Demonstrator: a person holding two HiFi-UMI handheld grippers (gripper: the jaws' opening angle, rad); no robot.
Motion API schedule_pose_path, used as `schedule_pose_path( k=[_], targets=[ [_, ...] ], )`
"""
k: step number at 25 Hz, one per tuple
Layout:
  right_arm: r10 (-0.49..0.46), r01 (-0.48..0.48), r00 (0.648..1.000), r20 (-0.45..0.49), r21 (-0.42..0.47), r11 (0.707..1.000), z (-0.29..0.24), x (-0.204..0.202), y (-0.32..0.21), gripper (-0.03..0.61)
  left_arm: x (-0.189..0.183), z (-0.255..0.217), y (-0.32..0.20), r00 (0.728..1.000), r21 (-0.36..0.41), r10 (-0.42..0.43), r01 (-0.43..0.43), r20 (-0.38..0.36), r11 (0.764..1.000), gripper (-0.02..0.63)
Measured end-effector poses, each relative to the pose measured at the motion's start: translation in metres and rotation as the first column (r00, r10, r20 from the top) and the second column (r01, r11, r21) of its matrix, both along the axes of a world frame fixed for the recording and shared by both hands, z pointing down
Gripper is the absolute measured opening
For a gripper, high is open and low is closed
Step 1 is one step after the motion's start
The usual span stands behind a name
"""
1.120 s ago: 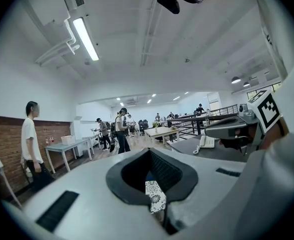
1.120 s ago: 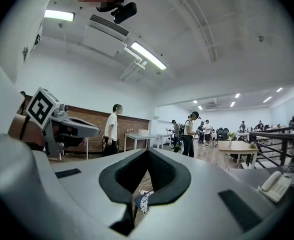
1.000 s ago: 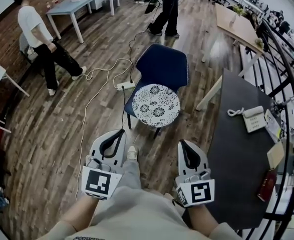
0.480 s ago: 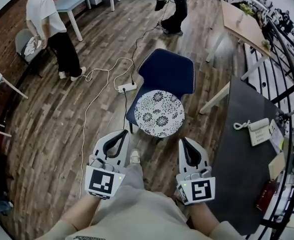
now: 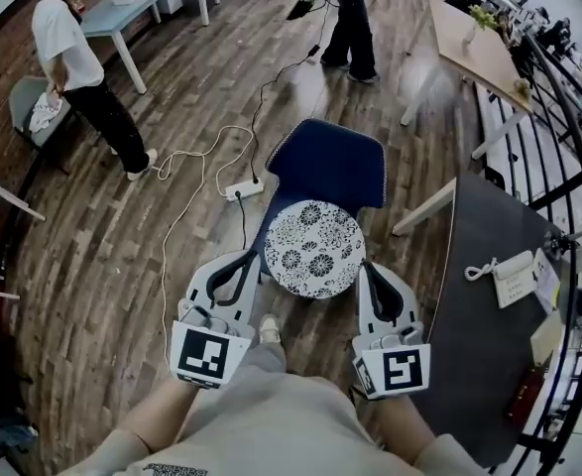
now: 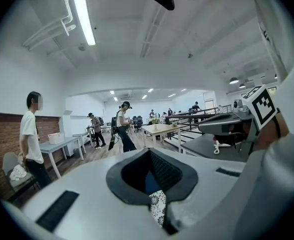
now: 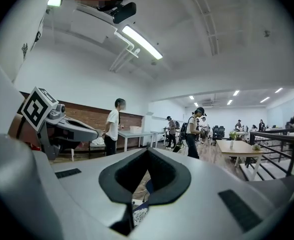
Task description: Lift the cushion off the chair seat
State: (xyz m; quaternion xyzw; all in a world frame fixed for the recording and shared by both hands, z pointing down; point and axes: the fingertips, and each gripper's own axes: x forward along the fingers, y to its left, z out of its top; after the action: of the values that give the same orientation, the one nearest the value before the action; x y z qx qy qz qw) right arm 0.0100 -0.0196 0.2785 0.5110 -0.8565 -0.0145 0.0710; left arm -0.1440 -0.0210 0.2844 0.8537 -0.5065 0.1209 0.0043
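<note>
Two grippers are in play, and both are closed with nothing between the pads. The left gripper (image 5: 253, 257) has its jaws met at the tips, leaving only the dark loop behind them. The right gripper (image 5: 367, 265) looks the same in its own view. Each points almost level, toward the chair (image 5: 332, 165).

Between their tips lies the cushion (image 5: 315, 248), round, white with a dark flower print. It sits flat on the seat in front of the blue backrest. From the head view the left tips are just beside its near-left rim and the right tips just beside its near-right rim. Whether either one touches it I cannot tell.

By my reading this is the approach, so the lift has not begun. The next move calls for opening the jaws and bringing the tips down to the cushion's rim. Each side then has to close on that thin edge before both rise together, so the cushion comes up level.

Underfoot is a dark plank floor (image 5: 112, 266), with a white cable and a power strip (image 5: 239, 189) beside the chair. A dark desk (image 5: 474, 305) stands to the right, carrying a phone (image 5: 515, 272), and a black railing (image 5: 568, 137) runs beyond it. Farther off there are tables, and a person in a white shirt (image 5: 65, 50) is among several people standing.
</note>
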Motion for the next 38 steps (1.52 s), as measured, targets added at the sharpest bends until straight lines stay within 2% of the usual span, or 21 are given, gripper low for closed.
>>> schedule_pose_path(
  k=[7,14,17,25,32,38],
  targets=[
    [0.04,-0.04,0.999,-0.003,0.025,0.999,-0.011,-0.012,-0.047,0.002,-0.012,-0.009,-0.05,0.999,0.025,0.035,-0.035,-0.004,0.999,0.003],
    [0.05,-0.05,0.999,0.003,0.008,0.999,-0.008,-0.006,-0.069,0.002,-0.012,-0.01,-0.074,1.0,0.018,0.029,-0.029,-0.003,0.999,0.003],
    [0.042,-0.042,0.999,0.003,-0.004,0.999,-0.006,-0.001,-0.076,0.002,-0.005,-0.008,-0.08,1.0,0.01,0.024,-0.024,0.015,1.0,0.003],
    [0.021,-0.021,1.0,-0.002,-0.033,0.999,0.002,0.024,-0.082,0.002,0.022,-0.006,-0.082,0.999,-0.001,0.03,-0.03,-0.017,1.0,0.003],
    [0.045,-0.045,0.999,0.001,-0.084,0.995,0.027,0.048,-0.09,0.002,0.043,0.014,-0.091,0.999,-0.039,0.037,-0.036,0.002,0.999,0.003],
    [0.073,-0.073,0.997,-0.005,-0.127,0.989,0.055,0.064,-0.11,0.002,0.051,0.04,-0.134,0.998,-0.058,0.024,-0.021,0.058,0.998,0.003]
  ],
)
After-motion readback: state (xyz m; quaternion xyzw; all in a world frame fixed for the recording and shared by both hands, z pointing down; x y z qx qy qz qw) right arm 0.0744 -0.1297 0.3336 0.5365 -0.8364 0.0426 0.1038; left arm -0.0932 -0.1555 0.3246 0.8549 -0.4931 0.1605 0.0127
